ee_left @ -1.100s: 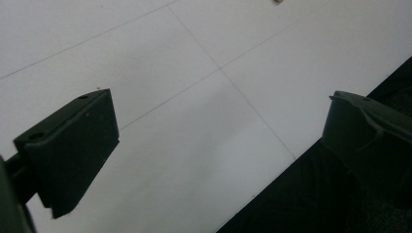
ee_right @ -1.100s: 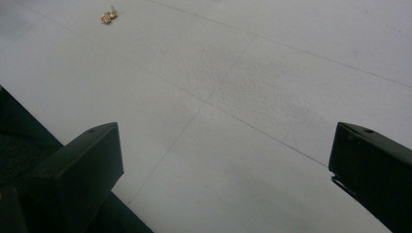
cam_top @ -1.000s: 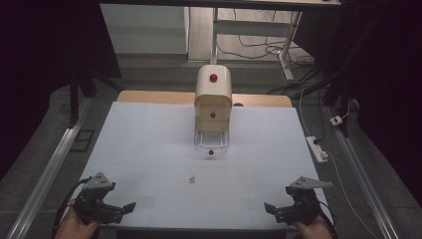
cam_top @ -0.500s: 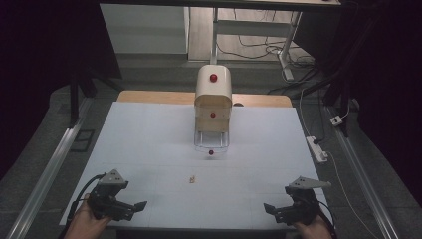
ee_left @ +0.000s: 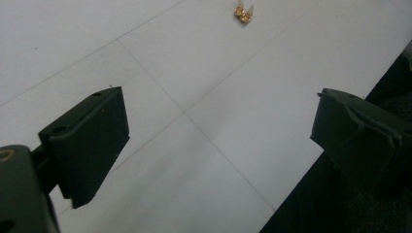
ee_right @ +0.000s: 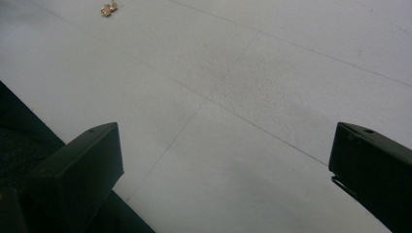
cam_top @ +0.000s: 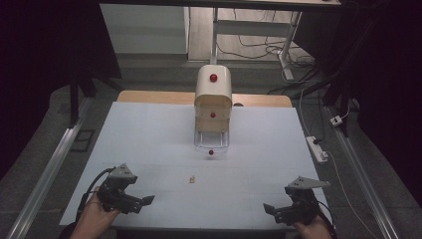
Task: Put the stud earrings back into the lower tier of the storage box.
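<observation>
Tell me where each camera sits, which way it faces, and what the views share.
High view: above the near edge, looking forward and down on the table and cabinet; both hands, left tool and right tool show.
Left gripper view: on the left tool, facing the gold piece; its open jaws show.
Right gripper view: on the right tool, facing that piece; open jaws show.
Shared: the gold piece, in all three.

A lab or test workspace is suggested: a white gridded surface (cam_top: 149, 139) is framed by metal rails (cam_top: 47, 167), with a power strip (cam_top: 317, 148) and loose cables (cam_top: 259, 47) probably on a dim floor beyond the fingers.
</observation>
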`<move>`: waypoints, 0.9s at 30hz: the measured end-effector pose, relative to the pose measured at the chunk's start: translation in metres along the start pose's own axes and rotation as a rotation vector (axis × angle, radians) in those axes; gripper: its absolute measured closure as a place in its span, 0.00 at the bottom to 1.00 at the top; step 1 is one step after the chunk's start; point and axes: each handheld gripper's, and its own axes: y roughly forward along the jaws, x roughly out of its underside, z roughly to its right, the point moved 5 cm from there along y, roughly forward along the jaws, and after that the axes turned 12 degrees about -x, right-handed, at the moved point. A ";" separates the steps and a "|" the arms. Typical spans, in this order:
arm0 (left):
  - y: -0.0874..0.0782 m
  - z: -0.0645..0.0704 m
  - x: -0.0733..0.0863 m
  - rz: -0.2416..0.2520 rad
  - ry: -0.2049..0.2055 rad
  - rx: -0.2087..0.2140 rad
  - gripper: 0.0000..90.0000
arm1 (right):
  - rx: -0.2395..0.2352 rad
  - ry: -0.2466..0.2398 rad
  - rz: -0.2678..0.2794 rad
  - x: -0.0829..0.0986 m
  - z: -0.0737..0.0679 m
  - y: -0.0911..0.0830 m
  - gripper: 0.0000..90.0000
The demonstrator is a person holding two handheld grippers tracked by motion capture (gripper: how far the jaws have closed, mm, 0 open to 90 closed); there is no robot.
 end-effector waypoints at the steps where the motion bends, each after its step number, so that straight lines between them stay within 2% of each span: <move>1: 0.001 0.000 -0.002 -0.003 0.008 -0.002 0.07 | 0.000 0.000 0.000 0.000 0.000 0.000 0.00; 6: 0.010 0.001 -0.010 -0.012 0.035 0.007 0.07 | 0.001 -0.002 -0.003 0.000 0.000 0.000 0.00; 14: 0.026 0.004 -0.023 0.008 0.067 0.024 0.03 | 0.004 -0.005 -0.008 0.000 0.000 0.001 0.00; 22: 0.043 0.003 -0.038 0.026 0.078 0.083 0.02 | 0.004 -0.005 -0.010 0.000 0.000 0.001 0.00; 27: 0.053 0.003 -0.048 0.047 0.125 0.091 0.00 | 0.003 -0.006 -0.013 0.000 0.000 0.001 0.00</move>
